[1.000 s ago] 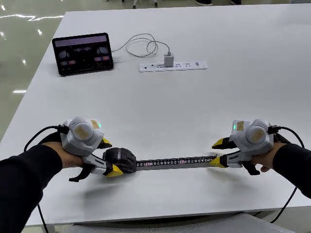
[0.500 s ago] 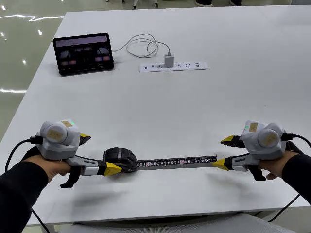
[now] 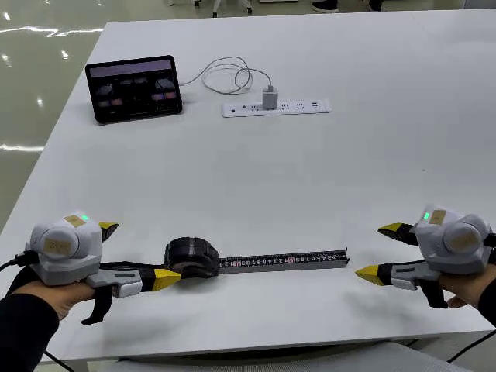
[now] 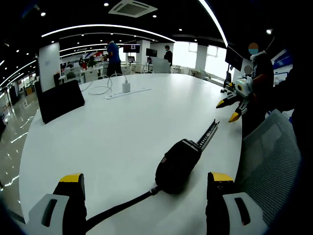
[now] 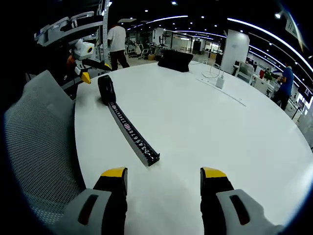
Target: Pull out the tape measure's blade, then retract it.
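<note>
Left tool [image 3: 138, 253] and right tool [image 3: 378, 250] had backed away, both spread and empty. Tape measure [image 3: 191, 256], just ahead of left, likely needed a firm pinch.

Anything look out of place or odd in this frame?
The black tape measure sits on the white table with its marked blade pulled out and unheld; the left gripper and the right gripper are both open, gripping neither.

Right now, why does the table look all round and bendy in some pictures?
In both gripper views the fisheye lens curves the white table; in the head view its edges run straight, and ceiling lights glare off the shiny floor.
</note>
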The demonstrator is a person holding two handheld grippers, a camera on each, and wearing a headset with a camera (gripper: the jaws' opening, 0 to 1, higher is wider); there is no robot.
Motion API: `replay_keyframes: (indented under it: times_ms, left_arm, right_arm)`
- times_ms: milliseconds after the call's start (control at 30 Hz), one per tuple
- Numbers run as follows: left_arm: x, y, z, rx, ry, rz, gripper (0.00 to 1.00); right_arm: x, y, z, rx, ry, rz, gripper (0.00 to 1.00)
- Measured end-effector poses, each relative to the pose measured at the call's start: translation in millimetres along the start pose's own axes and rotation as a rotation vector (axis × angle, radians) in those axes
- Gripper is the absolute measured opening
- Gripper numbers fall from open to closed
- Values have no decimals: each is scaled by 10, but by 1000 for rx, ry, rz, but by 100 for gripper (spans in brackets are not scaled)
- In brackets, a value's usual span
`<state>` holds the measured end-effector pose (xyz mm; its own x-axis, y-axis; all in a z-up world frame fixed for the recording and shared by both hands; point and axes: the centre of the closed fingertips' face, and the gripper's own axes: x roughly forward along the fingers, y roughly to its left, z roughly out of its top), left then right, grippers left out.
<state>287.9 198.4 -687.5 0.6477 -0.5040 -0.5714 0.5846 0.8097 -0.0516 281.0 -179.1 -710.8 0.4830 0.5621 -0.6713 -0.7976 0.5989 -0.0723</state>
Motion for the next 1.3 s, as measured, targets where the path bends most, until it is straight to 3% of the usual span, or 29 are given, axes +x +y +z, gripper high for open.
replay_keyframes:
  times_ms: [100, 233, 433, 700, 867, 1000, 1133, 1300]
  left_arm:
    - [-89, 60, -28, -42, -10, 23, 100]
    - [-183, 58, -87, -32, -12, 23, 100]
    - [-336, 24, -87, -26, -34, 15, 100]
    - [-439, 109, -220, -67, -52, 35, 100]
    - [-475, 111, -240, -59, -64, 40, 100]
    - [-522, 73, -221, -35, -54, 36, 100]
    - [-557, 120, -225, -46, -55, 41, 100]
    - [-585, 149, -214, -52, -56, 50, 100]
  right_arm:
    - [-95, -19, 0, 5, -17, -28, 56]
    - [-204, -66, -52, 15, -20, -58, 61]
    - [-333, -58, -145, 36, -29, -93, 71]
    - [-466, -36, -274, 88, -32, -100, 82]
    - [-531, -31, -276, 44, -15, -113, 86]
    - [-572, -25, -297, 80, -30, -100, 95]
    - [-604, -19, -312, 100, -46, -98, 100]
    - [-628, -31, -315, 105, -51, -99, 100]
